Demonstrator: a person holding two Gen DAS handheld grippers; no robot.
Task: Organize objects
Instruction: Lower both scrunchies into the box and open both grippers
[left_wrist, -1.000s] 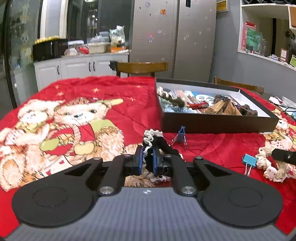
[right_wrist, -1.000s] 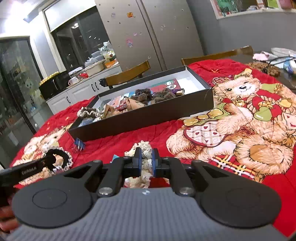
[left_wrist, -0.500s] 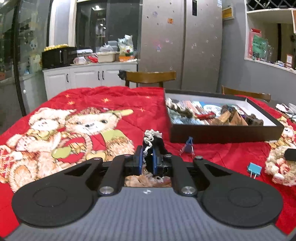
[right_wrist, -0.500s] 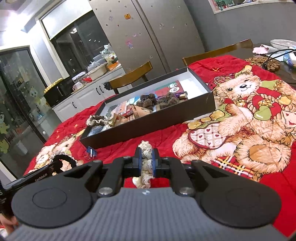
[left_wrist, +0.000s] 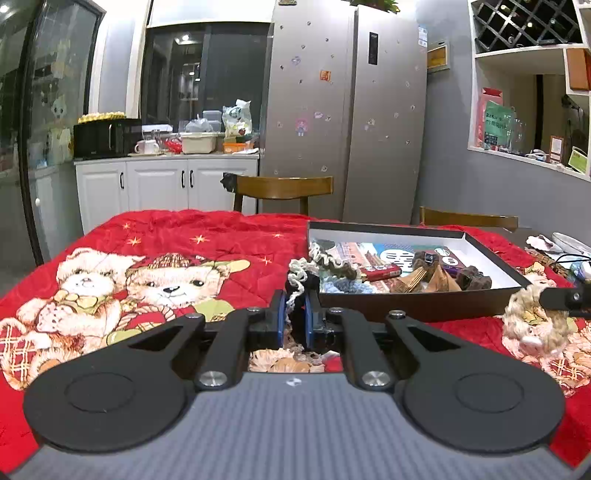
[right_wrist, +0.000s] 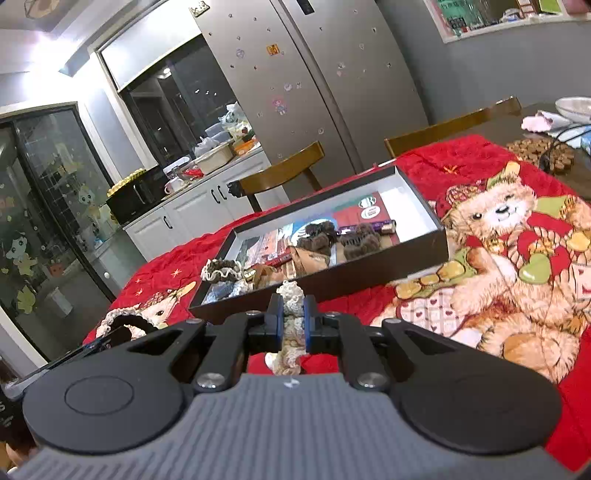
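Underneath both tongs a red bear-print blanket (left_wrist: 207, 236) covers the desk, with a steel fridge (left_wrist: 343, 122) and white cabinets (left_wrist: 162, 184) beyond. Left tongs (left_wrist: 294, 314) pinch a black, cream-trimmed scrunchie (left_wrist: 301, 282); right tongs (right_wrist: 293, 317) pinch a cream lace scrunchie (right_wrist: 290, 291). Just ahead lies the dark box (right_wrist: 332, 280).

Right gripper (right_wrist: 293, 317) is clamped tight on a cream lace scrunchie (right_wrist: 291, 332), which bunches up between the blue pads and hangs below them. Just ahead of the fingertips sits the dark shallow box (right_wrist: 369, 275), with brown hair claws (right_wrist: 343, 238), a frilly dark scrunchie (right_wrist: 223, 271) and packets inside. The red teddy-bear blanket (right_wrist: 498, 258) spreads off to the right. Low to the left, the left gripper (right_wrist: 98, 345) holds a black scrunchie with white lace trim (right_wrist: 125, 321).
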